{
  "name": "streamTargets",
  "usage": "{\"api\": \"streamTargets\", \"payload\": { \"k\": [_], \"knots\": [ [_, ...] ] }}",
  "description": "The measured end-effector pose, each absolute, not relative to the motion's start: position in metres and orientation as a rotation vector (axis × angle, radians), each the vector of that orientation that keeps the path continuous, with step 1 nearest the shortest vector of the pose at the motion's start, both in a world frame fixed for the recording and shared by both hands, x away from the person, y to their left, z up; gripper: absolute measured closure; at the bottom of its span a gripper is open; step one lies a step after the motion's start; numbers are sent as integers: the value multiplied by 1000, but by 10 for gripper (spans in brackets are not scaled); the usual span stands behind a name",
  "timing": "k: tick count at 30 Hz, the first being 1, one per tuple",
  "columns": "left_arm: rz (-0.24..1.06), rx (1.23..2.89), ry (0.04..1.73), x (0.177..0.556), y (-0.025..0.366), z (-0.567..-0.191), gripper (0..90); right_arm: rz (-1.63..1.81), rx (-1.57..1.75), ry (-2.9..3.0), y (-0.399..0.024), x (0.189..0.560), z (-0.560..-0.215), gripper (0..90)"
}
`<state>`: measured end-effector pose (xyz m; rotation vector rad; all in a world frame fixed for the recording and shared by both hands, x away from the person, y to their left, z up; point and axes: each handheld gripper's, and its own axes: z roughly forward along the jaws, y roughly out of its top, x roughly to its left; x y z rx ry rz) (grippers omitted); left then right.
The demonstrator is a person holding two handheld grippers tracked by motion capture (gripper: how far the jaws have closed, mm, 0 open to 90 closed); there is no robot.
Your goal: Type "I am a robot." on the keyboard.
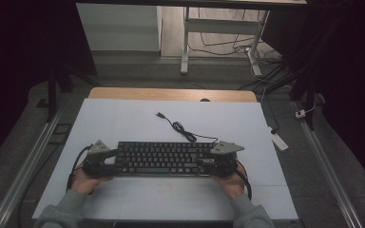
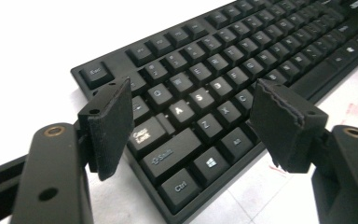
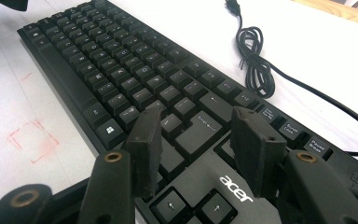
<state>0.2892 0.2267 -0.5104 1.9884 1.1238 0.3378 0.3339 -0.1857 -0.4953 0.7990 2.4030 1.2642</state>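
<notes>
Black Acer keyboard [image 1: 164, 158] lies flat on the white desk [image 1: 123, 118], long side running left-right, near the person's edge & roughly centred. Its black cable [image 1: 183, 129] leaves the far right corner, makes a loose coil just behind the kbd, and ends in a USB plug [image 1: 159, 114] lying on the desk further back.

Left tool [image 1: 108, 159] sits at the kbd's left end, held in the person's left hand [image 1: 81, 179]. In the left gripper view its jaws stand wide apart, over the Caps Lock/Shift/Ctrl corner; pads [image 2: 112, 123] not pressing on anything, nothing clamped.

Right tool [image 1: 213, 162] is at the kbd's right end, in the right hand [image 1: 232, 183]. In the right gripper view its jaws are also apart, hanging above the Enter key & the arrow-key area by the Acer logo; whether the tips touch the keys can't be told, but no grip on the kbd.

Faint red square mark [image 3: 31, 140] on the desk just in front of the kbd. Beyond the desk's wooden far edge [image 1: 171, 94]: floor w/ loose cables and a white table frame [image 1: 218, 38].
</notes>
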Motion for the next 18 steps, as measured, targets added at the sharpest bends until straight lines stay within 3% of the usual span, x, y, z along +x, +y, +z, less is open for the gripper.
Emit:
{"api": "streamTargets", "payload": {
  "k": [18],
  "knots": [
    [295,2013,1012,295,206,-496,355,1266,793,2407,-188,333,-498,525]
  ]
}}
